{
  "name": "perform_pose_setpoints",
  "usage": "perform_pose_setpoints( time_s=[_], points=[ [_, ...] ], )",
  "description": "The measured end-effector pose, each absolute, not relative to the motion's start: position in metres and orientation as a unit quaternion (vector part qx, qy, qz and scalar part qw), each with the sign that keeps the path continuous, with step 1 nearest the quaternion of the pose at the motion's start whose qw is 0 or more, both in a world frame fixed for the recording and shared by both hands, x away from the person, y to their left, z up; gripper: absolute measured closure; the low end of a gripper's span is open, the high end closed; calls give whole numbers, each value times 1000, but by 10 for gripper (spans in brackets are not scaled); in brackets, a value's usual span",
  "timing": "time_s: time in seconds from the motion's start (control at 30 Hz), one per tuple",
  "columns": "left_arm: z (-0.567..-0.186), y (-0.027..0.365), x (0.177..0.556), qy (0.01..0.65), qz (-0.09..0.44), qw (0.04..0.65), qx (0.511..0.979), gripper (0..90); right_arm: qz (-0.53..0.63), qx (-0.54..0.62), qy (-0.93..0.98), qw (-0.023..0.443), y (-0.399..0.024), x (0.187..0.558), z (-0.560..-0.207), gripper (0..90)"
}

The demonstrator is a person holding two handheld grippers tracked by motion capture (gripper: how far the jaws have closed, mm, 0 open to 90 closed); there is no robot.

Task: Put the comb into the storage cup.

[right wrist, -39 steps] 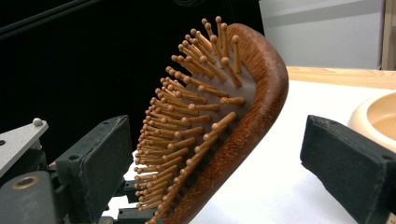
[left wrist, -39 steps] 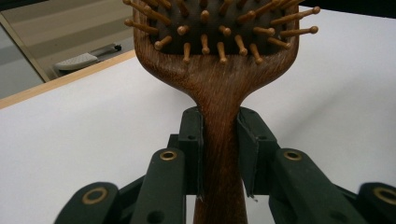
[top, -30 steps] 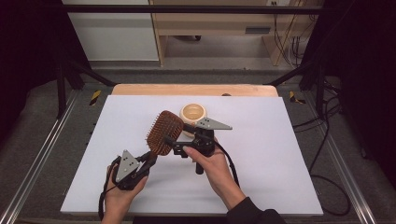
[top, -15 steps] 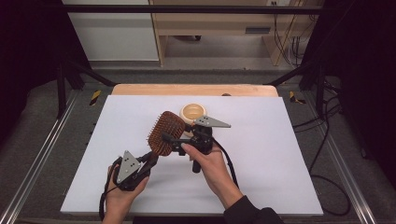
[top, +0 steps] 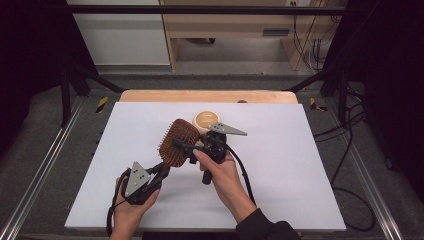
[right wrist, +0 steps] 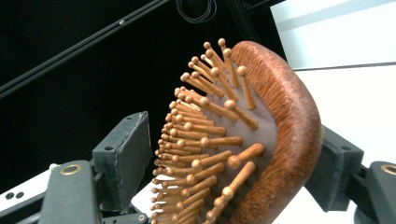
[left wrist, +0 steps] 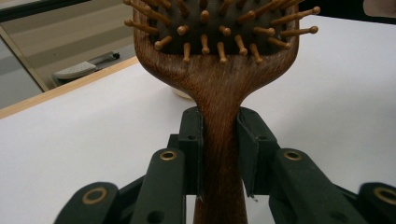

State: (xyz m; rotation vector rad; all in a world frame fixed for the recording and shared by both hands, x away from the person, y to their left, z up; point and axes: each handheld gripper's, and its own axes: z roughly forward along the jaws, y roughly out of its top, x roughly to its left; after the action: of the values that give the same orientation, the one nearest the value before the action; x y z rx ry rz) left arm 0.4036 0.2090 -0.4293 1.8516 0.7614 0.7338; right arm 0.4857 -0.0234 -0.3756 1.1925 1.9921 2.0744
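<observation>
A brown wooden paddle hairbrush with wooden pins is held above the white table top. My left gripper is shut on its handle, one pad on each side. My right gripper reaches in from the right with the brush head between its jaws, which have just been closing. The pad behind the head sits against the brush's wooden back. The other pad stands just short of the pin tips. The pins face left in the right gripper view.
A pale round bowl stands on the white table top just behind the brush. A wooden strip runs along the far edge. Metal frame rails flank the table, and cables lie on the floor at the right.
The right gripper's jaws have narrowed around the brush head. Both hands and the brush have stayed where they were.
</observation>
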Motion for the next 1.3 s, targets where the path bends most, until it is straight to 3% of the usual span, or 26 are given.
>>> perform_pose_setpoints(
  time_s=[0.97,1.3],
  points=[
    [-431,210,406,323,285,501,751,727,693,383,611,-13,-22,488,-374,486],
    [-433,209,407,329,276,510,746,726,691,381,615,-6,-19,485,-369,521]
  ],
)
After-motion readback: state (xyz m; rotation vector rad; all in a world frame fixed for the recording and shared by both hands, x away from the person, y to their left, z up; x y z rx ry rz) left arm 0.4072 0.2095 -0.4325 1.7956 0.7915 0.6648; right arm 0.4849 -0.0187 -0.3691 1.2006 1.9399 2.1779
